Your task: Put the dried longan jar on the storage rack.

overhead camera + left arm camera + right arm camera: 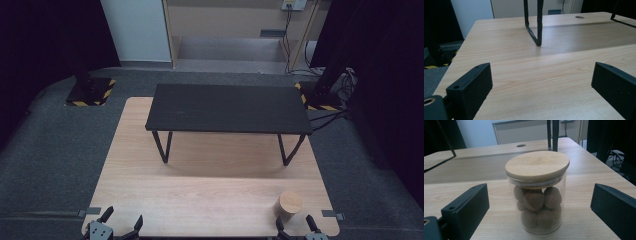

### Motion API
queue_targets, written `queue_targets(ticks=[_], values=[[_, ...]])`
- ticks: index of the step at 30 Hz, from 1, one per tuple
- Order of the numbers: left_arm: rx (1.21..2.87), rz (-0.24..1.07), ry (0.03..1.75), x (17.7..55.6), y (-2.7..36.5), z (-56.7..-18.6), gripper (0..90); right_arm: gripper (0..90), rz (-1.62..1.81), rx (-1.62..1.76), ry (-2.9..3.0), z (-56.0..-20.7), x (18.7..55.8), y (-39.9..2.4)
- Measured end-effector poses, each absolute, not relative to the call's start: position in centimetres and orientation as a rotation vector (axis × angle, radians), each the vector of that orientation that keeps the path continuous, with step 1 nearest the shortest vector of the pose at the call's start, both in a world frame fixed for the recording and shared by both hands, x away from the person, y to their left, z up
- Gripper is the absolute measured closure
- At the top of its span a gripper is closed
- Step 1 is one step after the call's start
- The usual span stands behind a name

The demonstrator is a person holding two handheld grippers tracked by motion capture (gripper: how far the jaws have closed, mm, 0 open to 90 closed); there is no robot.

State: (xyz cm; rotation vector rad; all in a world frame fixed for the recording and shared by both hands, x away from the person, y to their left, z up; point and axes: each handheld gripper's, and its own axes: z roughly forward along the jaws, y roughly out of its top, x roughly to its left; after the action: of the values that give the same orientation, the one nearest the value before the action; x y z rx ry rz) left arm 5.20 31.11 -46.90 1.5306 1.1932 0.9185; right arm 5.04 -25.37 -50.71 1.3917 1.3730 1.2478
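A light wooden worktop [200, 195] is seen from above, with a low black shelf [227, 107] standing on thin black legs across its far half. A clear glass jar [537, 195] is placed upright near the worktop's near right corner, closed by a round wooden lid [537, 165] and filled with brown, ball-shaped pieces [534, 200].

The right gripper [299, 228] is held at the near edge just behind the jar. In the right gripper view its fingers [465, 207] are spread wide, one to each side of the jar, and the glass is touched by neither.

The left gripper [121, 224] is held at the near left edge of the worktop, well apart from the jar. Its fingers [471, 86] are likewise spread wide, and nothing but bare wood is seen between them. One black leg [534, 25] of the shelf is seen ahead of it in the left gripper view.
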Motion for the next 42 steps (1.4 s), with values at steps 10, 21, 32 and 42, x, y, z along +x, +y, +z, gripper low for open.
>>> queue_targets(ticks=[10,21,32,42], values=[[1.530,0.919,1.193,5.2,31.1,-46.9,2.1,2.0,1.224,1.397,1.384,-50.6,6.3,-25.0],[1.529,0.918,1.199,5.1,31.3,-47.0,2.2,2.4,1.178,1.420,1.411,-49.9,8.2,-24.1],[1.525,0.916,1.204,5.1,31.6,-47.1,2.3,5.3,1.111,1.460,1.404,-50.0,9.6,-23.0],[1.521,0.911,1.208,5.2,31.8,-47.1,2.5,25.3,1.063,1.431,1.427,-49.8,9.7,-22.6]])
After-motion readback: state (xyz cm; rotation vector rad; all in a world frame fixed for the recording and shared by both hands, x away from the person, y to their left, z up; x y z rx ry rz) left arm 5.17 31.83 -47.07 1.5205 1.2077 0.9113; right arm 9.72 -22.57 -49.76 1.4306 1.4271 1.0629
